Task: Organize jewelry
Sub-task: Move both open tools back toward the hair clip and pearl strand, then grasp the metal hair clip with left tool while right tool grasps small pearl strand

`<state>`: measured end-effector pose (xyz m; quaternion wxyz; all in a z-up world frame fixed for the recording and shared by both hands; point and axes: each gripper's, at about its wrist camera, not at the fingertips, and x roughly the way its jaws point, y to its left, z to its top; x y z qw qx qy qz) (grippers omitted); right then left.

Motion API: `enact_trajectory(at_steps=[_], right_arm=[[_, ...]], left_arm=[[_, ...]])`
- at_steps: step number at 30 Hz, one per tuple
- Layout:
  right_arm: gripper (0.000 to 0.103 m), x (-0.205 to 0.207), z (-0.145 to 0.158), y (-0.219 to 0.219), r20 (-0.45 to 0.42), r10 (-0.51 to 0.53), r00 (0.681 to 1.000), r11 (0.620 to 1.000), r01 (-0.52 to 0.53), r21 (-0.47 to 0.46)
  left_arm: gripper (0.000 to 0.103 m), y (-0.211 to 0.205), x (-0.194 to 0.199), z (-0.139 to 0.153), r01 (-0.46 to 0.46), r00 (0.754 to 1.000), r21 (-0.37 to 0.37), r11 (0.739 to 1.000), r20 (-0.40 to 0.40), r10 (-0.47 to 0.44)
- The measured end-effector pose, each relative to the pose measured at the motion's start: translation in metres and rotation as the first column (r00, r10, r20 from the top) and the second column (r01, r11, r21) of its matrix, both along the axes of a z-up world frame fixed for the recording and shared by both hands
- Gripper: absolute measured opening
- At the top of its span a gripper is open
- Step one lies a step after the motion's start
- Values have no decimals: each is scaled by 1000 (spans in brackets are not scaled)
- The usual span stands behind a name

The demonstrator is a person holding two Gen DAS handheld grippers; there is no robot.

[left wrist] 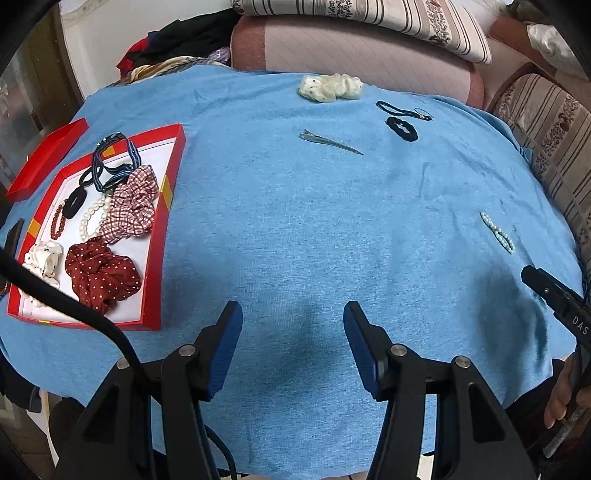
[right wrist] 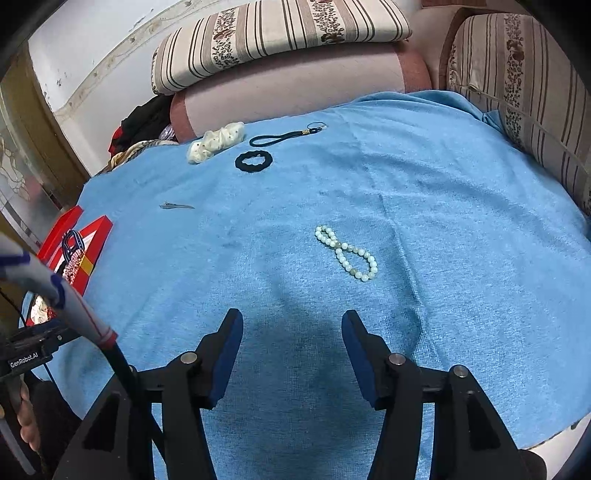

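Blue terry cloth (left wrist: 295,229) covers the whole work surface, with striped cushions (right wrist: 280,33) banked behind its far edge. At the cloth's left edge sits a red tray (left wrist: 170,221) with a white floor, its red lid (left wrist: 48,158) lying just beyond it at the far-left corner. Inside the tray lie a dark red polka-dot scrunchie (left wrist: 101,275) and a cream spotted scrunchie (left wrist: 42,260) at the near end, a red-checked scrunchie (left wrist: 131,205) mid-tray, a white pearl strand (left wrist: 92,214) and a red bead bracelet (left wrist: 57,221) beside it, and a blue striped headband (left wrist: 116,157) with a black hair tie (left wrist: 75,201) toward the far end.

Out on the open cloth, a cream scrunchie (right wrist: 216,142) rests near the far edge. Just right of it lie a black cord loop (right wrist: 284,136) ending in a small metal ring, and close in front of that a black scrunchie ring (right wrist: 254,161). A metal hair clip (left wrist: 328,142) lies flat nearer the cloth's middle. A pale green bead bracelet (right wrist: 347,253), twisted into a figure eight, lies toward the right edge, ahead of the right gripper (right wrist: 291,354).

Both claws hang above bare cloth at the near edge. The left gripper (left wrist: 293,350) has its blue-padded fingers spread wide with nothing between them; the right gripper's fingers gape just as wide and hold nothing.
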<state>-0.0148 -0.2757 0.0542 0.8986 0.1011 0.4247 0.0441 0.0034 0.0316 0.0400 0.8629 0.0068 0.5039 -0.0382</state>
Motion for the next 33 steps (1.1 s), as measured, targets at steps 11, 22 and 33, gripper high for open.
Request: enact_trajectory(at_steps=[11,22,33], right_arm=[[62,-1,0,15,8,23,1000,998,-22,-61],[63,-1,1,15,9,12,1000,997,-11,-73],[63,0,-1,-5,5,-25,1000,997,26,-69]], left_arm=[[56,3,-4,5,-10,999,26,1000,45,9],[56,3,-2,3,-14,999,31,999,49,13],[56,2,14,-10,-8,1000,28,1000,8,8]])
